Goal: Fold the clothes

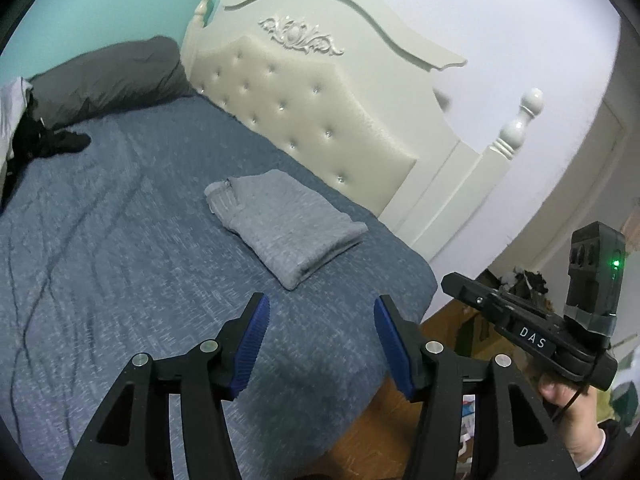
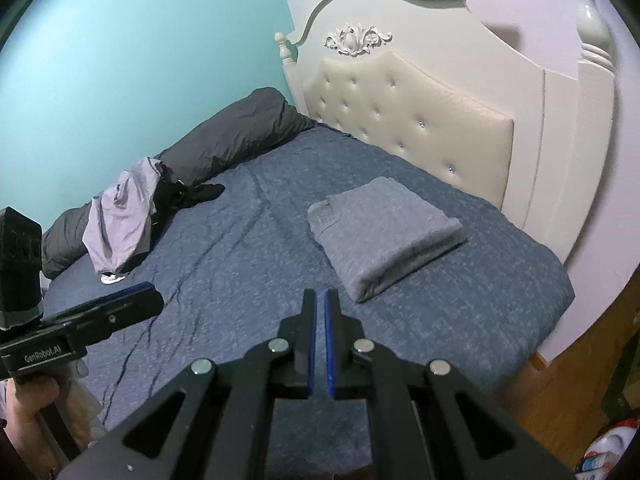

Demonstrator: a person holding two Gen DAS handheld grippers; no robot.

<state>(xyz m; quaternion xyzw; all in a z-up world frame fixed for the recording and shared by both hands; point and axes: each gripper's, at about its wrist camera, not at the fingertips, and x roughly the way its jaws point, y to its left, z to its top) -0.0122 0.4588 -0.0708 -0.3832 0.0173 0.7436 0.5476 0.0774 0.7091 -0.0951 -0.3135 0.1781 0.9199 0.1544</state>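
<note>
The folded grey garment (image 2: 382, 232) lies on the blue bedspread (image 2: 248, 248) just in front of the padded headboard (image 2: 420, 120), its long axis running obliquely from the headboard side toward the bed's near corner. It looks finished. The unfolded clothes (image 2: 124, 216), a pale lilac piece over a black one, lie well away from the headboard, against the dark bolster (image 2: 224, 136) by the teal wall. Judged from both views, the coming move turns on that heap.

The left gripper (image 1: 320, 344) is released, its blue pads apart with nothing between them. The right gripper (image 2: 320, 340) is clenched and empty. Both hang over the bed's near edge. The left gripper appears the nearer to the heap.

Legible writing: "DAS" on the right gripper's body, "GenRobot.AI" on the left's.
</note>
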